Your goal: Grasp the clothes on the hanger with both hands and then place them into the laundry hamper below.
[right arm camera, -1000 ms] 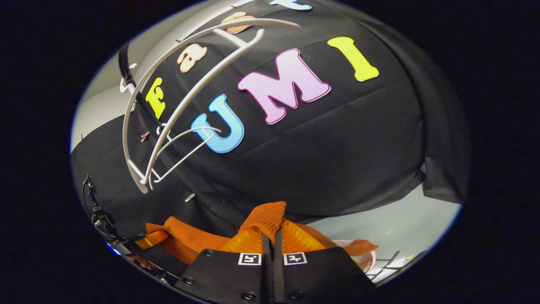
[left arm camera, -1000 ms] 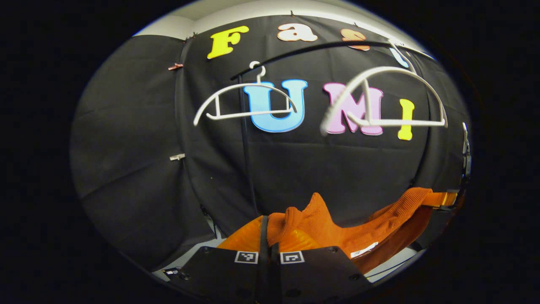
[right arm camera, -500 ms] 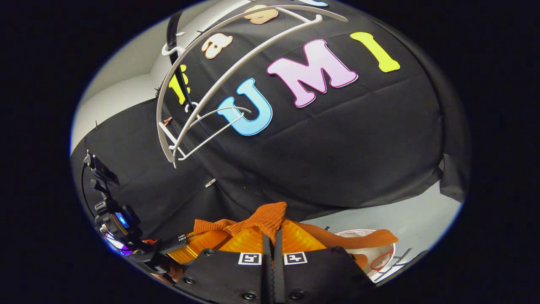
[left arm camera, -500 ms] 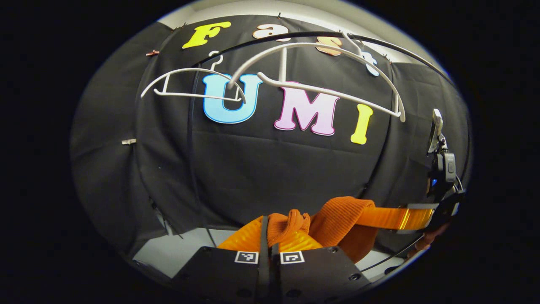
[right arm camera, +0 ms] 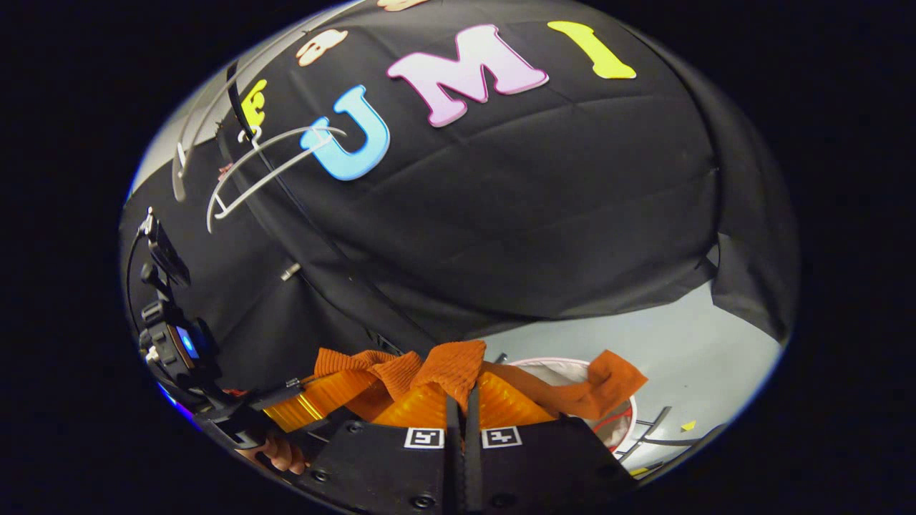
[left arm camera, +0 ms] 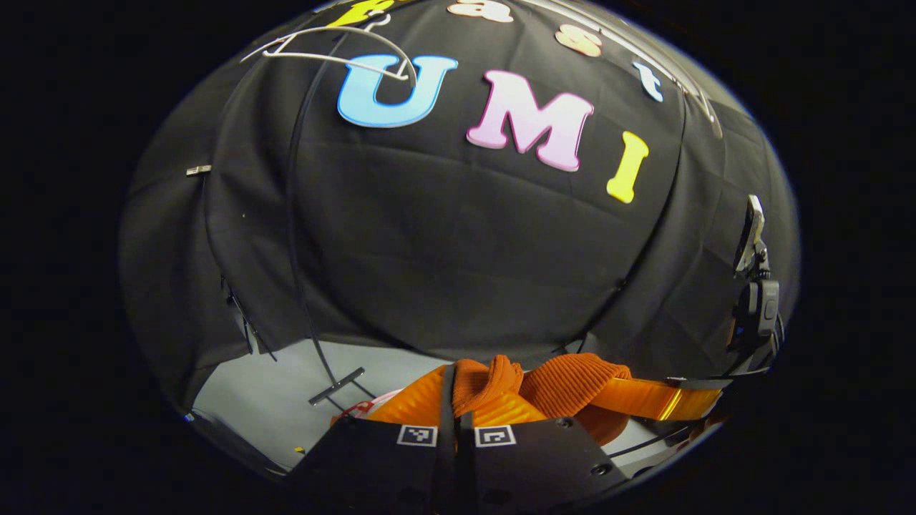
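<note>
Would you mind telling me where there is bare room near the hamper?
Bare grey floor lies right of the hamper, below the black cloth. The hamper's mouth is crowded by the orange garment draped over it.

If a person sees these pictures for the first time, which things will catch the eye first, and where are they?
The orange garment catches the eye first: bunched low in both views, pinched by the right claw and the left claw. In the right gripper view, part of it hangs over the rim of the laundry hamper on the pale floor. White hangers hang bare on the rail, high up at the left in that view.
</note>
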{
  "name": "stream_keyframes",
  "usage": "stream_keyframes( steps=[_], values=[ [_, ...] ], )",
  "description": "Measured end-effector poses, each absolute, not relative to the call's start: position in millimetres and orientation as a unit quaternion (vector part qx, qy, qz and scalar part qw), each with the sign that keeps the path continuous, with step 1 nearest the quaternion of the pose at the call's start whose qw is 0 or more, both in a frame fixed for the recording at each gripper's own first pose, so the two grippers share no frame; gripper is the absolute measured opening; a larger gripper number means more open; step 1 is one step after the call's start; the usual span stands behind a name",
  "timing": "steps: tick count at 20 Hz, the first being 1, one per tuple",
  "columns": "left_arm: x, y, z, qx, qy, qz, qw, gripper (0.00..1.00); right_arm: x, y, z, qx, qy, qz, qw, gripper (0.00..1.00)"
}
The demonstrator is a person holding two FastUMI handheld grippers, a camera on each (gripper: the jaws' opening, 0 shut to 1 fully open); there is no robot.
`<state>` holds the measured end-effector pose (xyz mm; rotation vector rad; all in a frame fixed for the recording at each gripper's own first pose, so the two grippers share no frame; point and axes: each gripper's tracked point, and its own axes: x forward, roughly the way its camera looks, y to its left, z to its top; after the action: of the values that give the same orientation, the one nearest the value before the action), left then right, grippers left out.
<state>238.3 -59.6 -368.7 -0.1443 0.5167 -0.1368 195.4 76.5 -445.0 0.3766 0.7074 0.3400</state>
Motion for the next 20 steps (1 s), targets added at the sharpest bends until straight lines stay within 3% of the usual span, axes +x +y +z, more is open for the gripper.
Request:
stream_keyframes(
  steps=[6,7,8,9,10,13,20],
  values=[
    [233,-51,-484,-0.014,0.351,-0.043,0.935,0.05,192,36,-560,0.062,0.418,0.117,0.899,0.05],
    [230,-49,-495,-0.004,0.366,-0.039,0.93,0.05,180,28,-572,0.039,0.432,0.111,0.894,0.09],
    [227,-53,-507,-0.001,0.38,-0.046,0.924,0.05,172,27,-582,0.036,0.441,0.114,0.889,0.05],
    [222,-54,-515,0.001,0.39,-0.05,0.92,0.1,171,31,-580,0.044,0.439,0.113,0.89,0.21],
    [221,-54,-520,0.006,0.395,-0.049,0.917,0.06,171,31,-576,0.048,0.433,0.109,0.893,0.38],
    [213,-49,-518,0.03,0.398,-0.04,0.916,0.98,174,21,-568,0.05,0.427,0.08,0.9,0.88],
    [191,-46,-484,0.033,0.385,-0.045,0.921,0.96,163,29,-529,0.039,0.407,0.08,0.909,0.86]
  ],
)
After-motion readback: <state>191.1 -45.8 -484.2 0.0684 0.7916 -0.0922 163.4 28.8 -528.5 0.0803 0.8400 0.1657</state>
